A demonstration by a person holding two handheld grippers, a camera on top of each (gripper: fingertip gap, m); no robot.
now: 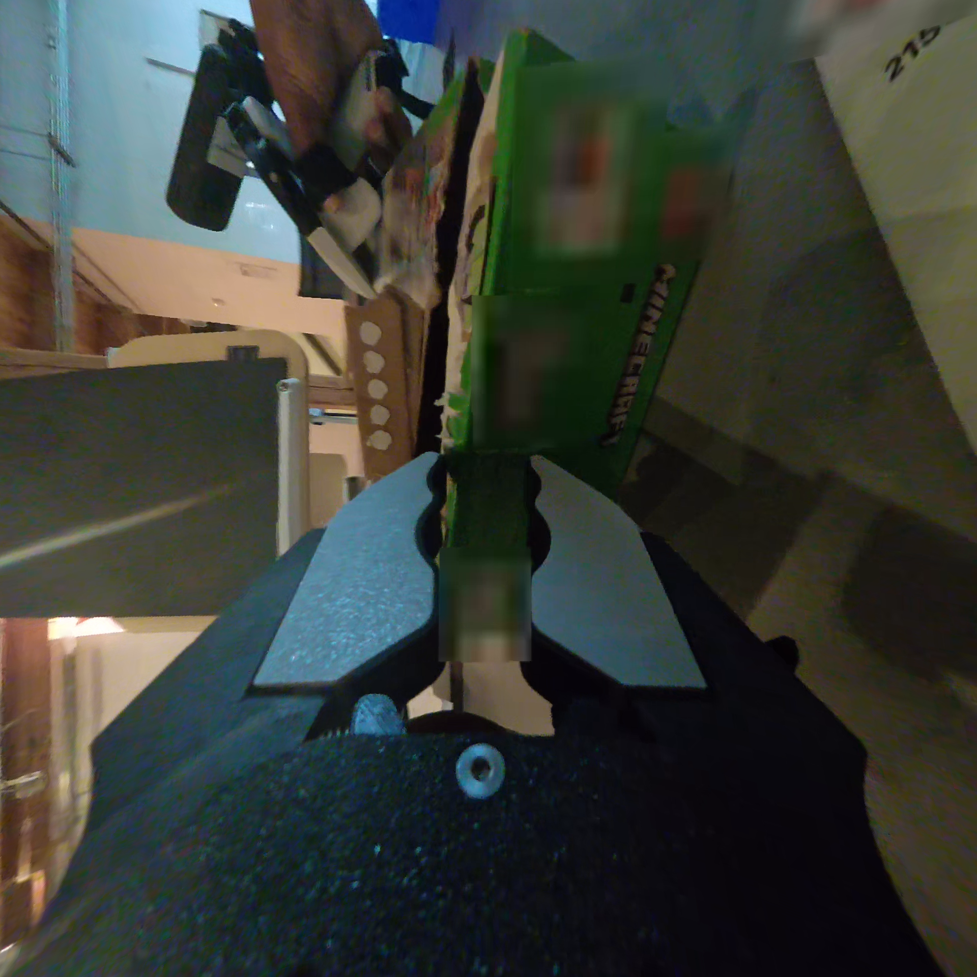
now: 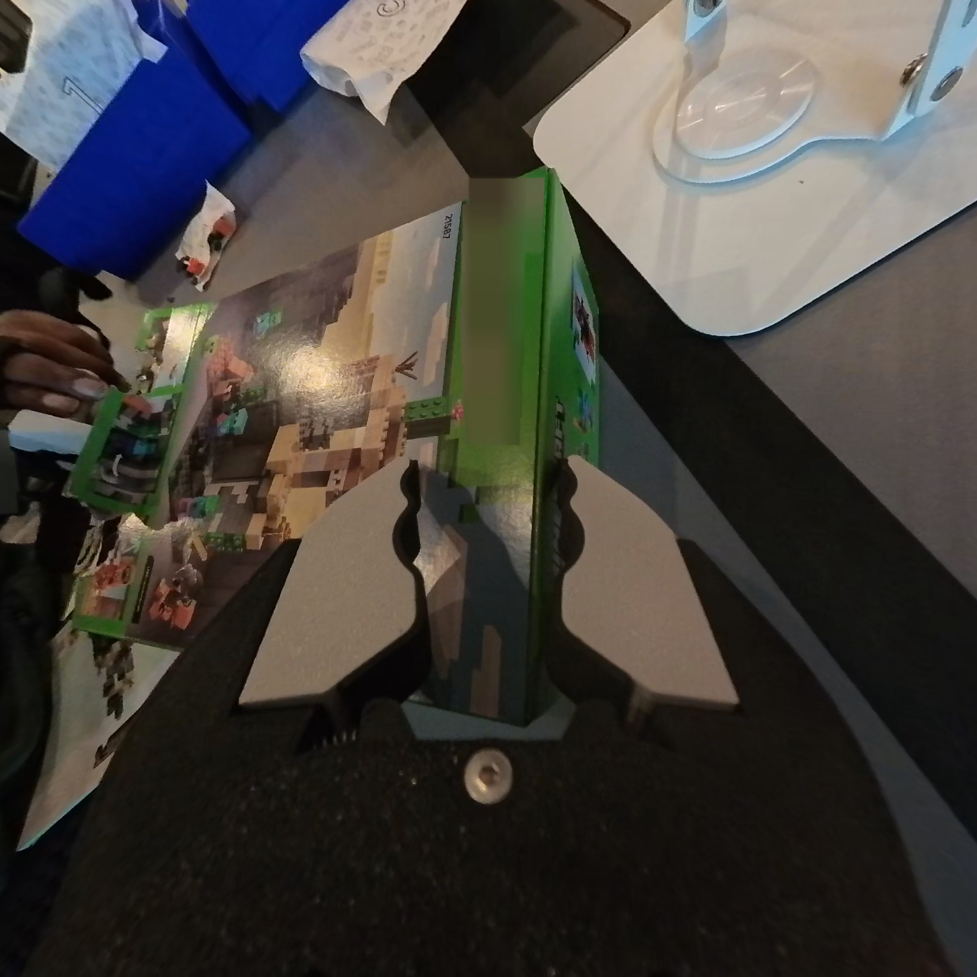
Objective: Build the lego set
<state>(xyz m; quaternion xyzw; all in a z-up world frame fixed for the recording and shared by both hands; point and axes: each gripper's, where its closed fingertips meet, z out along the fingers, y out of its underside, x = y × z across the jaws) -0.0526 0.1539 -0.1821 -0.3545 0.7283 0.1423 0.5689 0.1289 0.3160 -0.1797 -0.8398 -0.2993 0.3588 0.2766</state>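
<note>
Tabletop (image 2: 328,137): grey surface carrying the box, blue bins and bags.
White base (image 2: 740,222): rounded plate with a clear disc, near the far right corner of the tabletop.
Lego box (image 2: 343,370): green printed carton, held up off the tabletop, one flap torn open at its end.
Blue bins (image 2: 143,174): along the far left edge of the tabletop.
Left gripper (image 1: 486,470): fingers clamped on the narrow green edge of the lego box (image 1: 576,264).
Right gripper (image 2: 489,470): fingers closed against the box's opposite green side; in the left wrist view it (image 1: 338,222) shows at the far torn end.
Person's hand (image 2: 47,365): at the left, fingertips on the torn flap.
Small bag (image 2: 206,238): clear packet of pieces, lying beside the bins.
</note>
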